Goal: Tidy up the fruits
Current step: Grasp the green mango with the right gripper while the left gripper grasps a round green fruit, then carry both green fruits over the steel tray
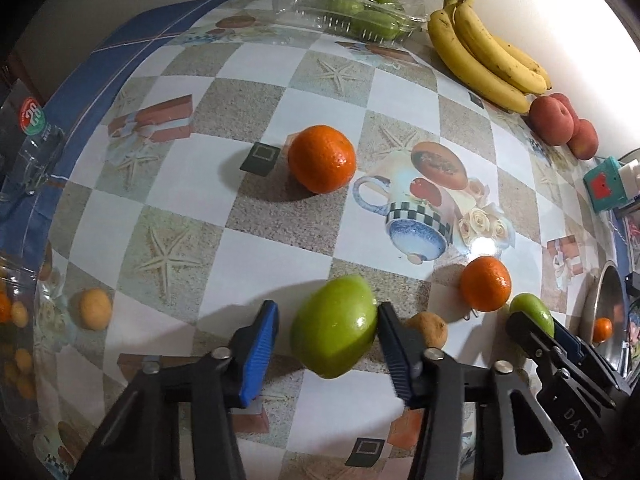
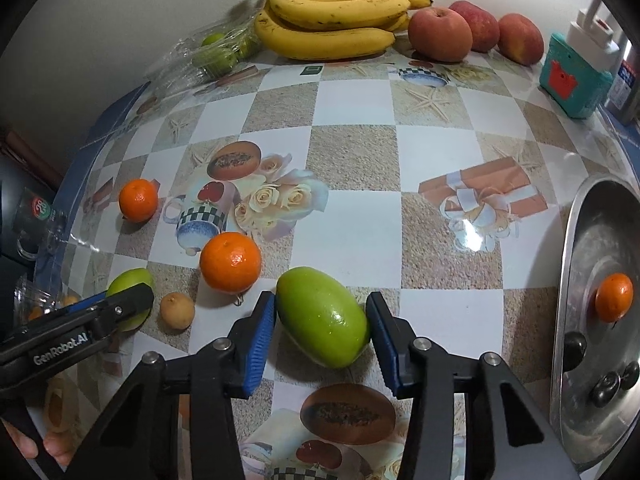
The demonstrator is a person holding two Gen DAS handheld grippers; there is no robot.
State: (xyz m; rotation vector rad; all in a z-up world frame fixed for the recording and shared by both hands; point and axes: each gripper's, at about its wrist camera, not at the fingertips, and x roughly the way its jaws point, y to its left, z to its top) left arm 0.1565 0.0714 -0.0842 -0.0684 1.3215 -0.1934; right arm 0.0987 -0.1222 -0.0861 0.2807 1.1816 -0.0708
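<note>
Green fruit (image 1: pixel 334 326) flanked by left hand-held gripper (image 1: pixel 328 344), jaws spread, only one pad touching. Second green fruit (image 2: pixel 322 316) straddled on counter (image 2: pixel 352 160) by right hand-held gripper (image 2: pixel 321 336), also spread. Risk: smooth skin, off-center squeeze, fruit probably squirted out.

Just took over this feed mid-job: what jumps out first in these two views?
Each gripper frames a green fruit: the left gripper has one green fruit between its open fingers, the right gripper another green fruit. Oranges lie loose on the checkered tablecloth, one orange just left of the right gripper. Along the back wall sit bananas and peaches.
</note>
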